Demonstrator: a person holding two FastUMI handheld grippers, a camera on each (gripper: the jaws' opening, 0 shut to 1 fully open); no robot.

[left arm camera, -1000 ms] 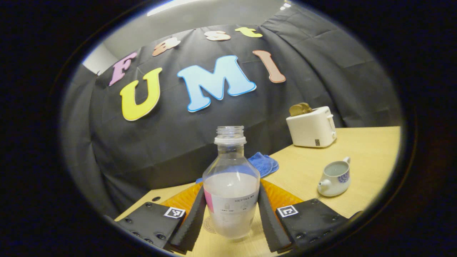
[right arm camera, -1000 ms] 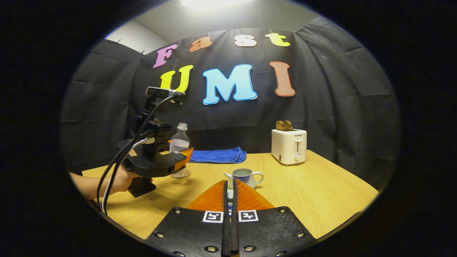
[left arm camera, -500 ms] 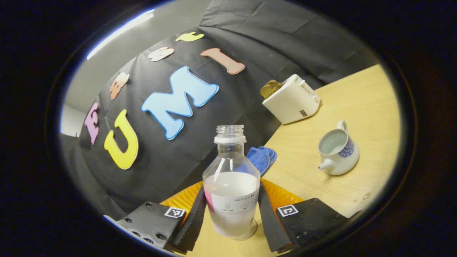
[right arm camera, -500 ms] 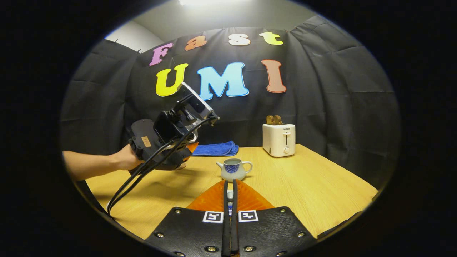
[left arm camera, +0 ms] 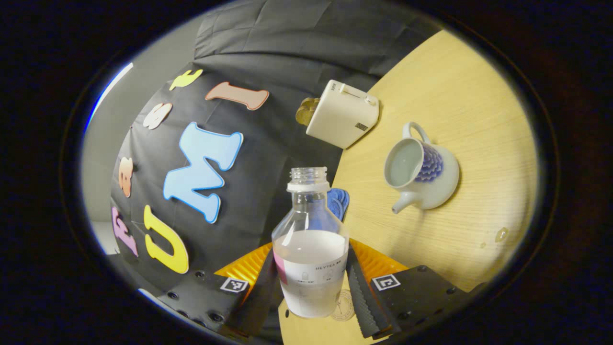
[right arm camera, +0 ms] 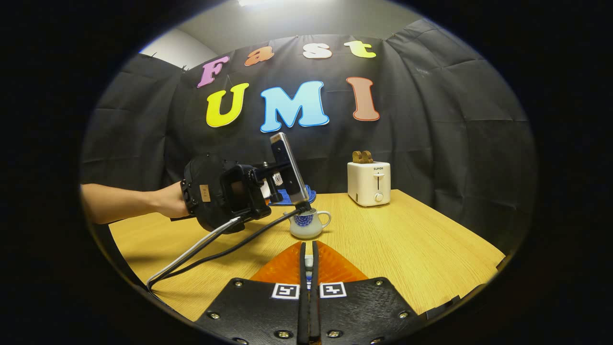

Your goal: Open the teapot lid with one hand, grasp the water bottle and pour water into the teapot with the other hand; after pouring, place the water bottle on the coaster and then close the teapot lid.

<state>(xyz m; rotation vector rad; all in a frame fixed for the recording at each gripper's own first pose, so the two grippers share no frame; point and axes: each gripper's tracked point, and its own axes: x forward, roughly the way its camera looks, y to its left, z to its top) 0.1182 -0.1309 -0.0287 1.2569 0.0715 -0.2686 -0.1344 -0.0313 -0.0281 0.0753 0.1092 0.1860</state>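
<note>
Left gripper [left arm camera: 311, 287] is clamping the uncapped water bottle [left arm camera: 310, 261], tipping it beside the open teapot [left arm camera: 421, 172] on the table [left arm camera: 479, 120]. Right gripper [right arm camera: 309, 268] is pinching a small lid-like piece, hard to identify, jaws nearly together.

Not much to read here. The toaster [right arm camera: 368, 183] has SUPOR printed across its front. The bottle [left arm camera: 310, 258] has a label with print on it (the small lines are too tiny anyway). Each gripper, left [left arm camera: 311, 256] and right [right arm camera: 309, 245], carries two square black-and-white marker tags, pattern only, no words.
</note>
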